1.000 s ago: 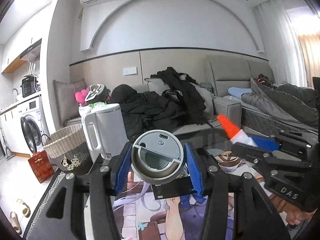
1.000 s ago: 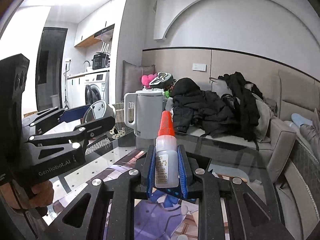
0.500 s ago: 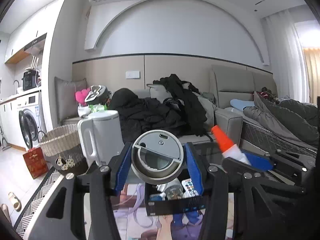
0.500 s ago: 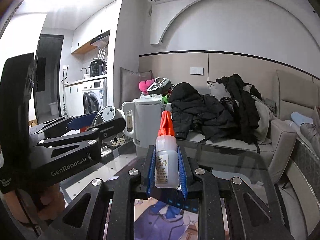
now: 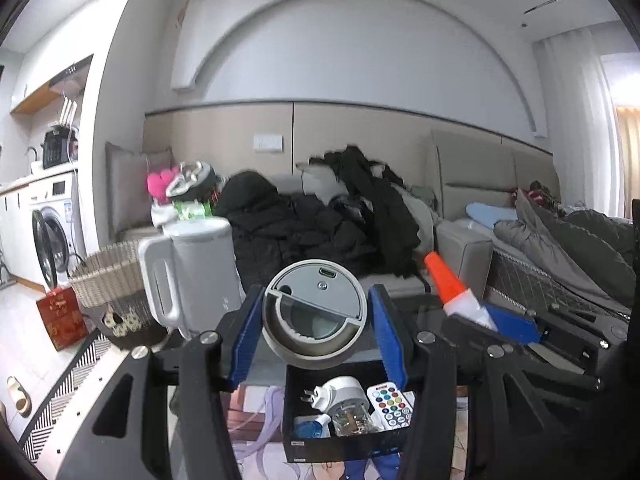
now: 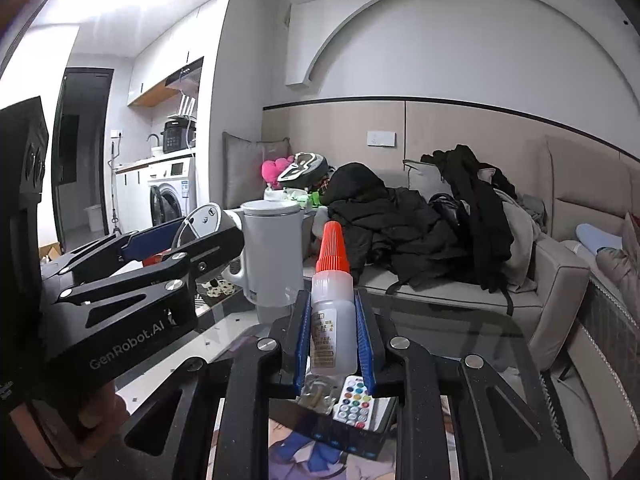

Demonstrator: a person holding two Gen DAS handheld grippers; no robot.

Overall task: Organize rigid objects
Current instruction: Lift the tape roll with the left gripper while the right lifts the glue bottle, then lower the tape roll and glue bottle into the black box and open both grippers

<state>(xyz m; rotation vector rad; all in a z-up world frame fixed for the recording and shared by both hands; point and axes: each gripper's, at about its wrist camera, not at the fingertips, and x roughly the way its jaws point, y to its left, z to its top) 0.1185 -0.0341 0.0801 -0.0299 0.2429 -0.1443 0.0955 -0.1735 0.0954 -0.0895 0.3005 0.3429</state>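
Observation:
My left gripper (image 5: 316,320) is shut on a round grey disc-shaped device (image 5: 315,317), held above a black open box (image 5: 344,446) on the table. The box holds a white plug adapter (image 5: 334,396), a small glass jar (image 5: 352,420) and a white remote with coloured buttons (image 5: 390,400). My right gripper (image 6: 334,322) is shut on a small glue bottle (image 6: 333,320) with an orange cap, upright over the same box (image 6: 344,436). In the left wrist view the glue bottle (image 5: 450,290) and right gripper show at right. The left gripper (image 6: 160,256) shows at left in the right wrist view.
A white electric kettle (image 5: 192,272) stands at the table's far left, with a wicker basket (image 5: 108,272) on the floor beyond it. A sofa piled with dark clothes (image 5: 320,224) lies behind the glass table (image 6: 460,320). A hand (image 6: 92,412) holds the left gripper.
Both grippers moved forward and slightly up over the table, keeping their objects. The black box and its contents came into view below the fingers.

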